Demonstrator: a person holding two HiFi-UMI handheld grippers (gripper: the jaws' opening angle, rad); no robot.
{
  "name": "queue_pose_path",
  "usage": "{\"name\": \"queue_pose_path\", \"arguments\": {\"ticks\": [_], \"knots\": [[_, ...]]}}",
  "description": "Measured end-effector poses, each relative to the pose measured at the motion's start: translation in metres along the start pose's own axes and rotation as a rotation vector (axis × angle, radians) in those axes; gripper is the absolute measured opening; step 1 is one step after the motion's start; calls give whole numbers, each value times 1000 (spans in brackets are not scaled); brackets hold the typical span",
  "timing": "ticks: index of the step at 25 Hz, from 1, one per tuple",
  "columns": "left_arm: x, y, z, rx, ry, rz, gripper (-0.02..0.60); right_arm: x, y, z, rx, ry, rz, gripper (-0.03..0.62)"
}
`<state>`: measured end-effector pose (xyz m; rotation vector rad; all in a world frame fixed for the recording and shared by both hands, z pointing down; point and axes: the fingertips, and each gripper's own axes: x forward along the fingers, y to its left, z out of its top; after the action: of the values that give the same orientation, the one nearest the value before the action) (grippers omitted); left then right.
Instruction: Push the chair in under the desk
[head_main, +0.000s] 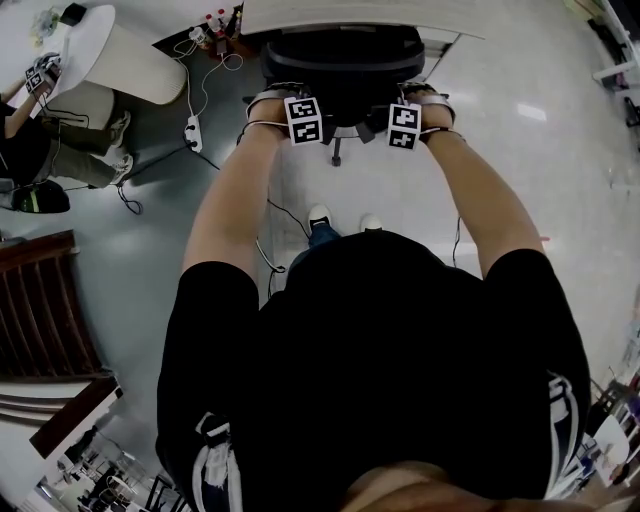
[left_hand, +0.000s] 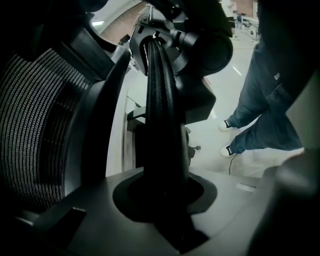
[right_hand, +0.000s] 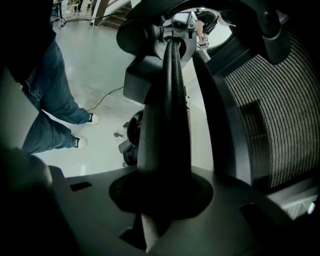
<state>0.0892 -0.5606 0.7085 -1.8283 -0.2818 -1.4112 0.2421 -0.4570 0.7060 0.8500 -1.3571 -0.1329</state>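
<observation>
Black shirt (head_main: 380, 330) up close, arms out straight. L gripper (head_main: 300, 112) pinches the L-side armrest (left_hand: 160, 115), R gripper (head_main: 405, 118) the R-side armrest (right_hand: 167, 115), looks like. Chair (head_main: 340, 55) dead ahead, partly under desk (head_main: 300, 15); both arms equally near, so push straight fwd.

Open-plan office or shared workspace. Black mesh office chair (head_main: 340, 60) at white tabletop (head_main: 300, 15). Pale polished floor (head_main: 560, 150). Power strip (head_main: 193, 133) and loose cables (head_main: 205, 88) lying on it. Second white table (head_main: 110, 45) at left, person (head_main: 50, 150) seated beside it. Wooden stairs (head_main: 40, 320) at left edge.
</observation>
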Motion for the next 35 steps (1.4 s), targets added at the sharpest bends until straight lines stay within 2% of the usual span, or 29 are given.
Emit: {"name": "queue_pose_path", "arguments": {"ticks": [12,16,18,20,22,26,30,35], "knots": [[0,-1,0,1,3,1,98,0,-2,-1,21,5,-26,97],[0,-3,-2,-1,11,-27,101,-1,-1,1,41,2,-14,144],[-2,-4,0,1,-4,-14,121,-5,2,2,55,-9,-4,179],[-4,-6,1,-7,-30,-3,167,-11,2,5,89,-28,-3,189],[-8,-7,-1,-47,-50,-12,209,-19,0,7,129,-50,-8,202],[-23,-4,-10,-140,-82,-17,224,-43,-7,13,177,-94,-27,242],[-48,2,-12,-211,-125,2,225,-73,-16,17,241,-152,-53,250],[-88,13,-6,-275,-237,92,230,-105,-24,14,426,-238,-64,249]]}}
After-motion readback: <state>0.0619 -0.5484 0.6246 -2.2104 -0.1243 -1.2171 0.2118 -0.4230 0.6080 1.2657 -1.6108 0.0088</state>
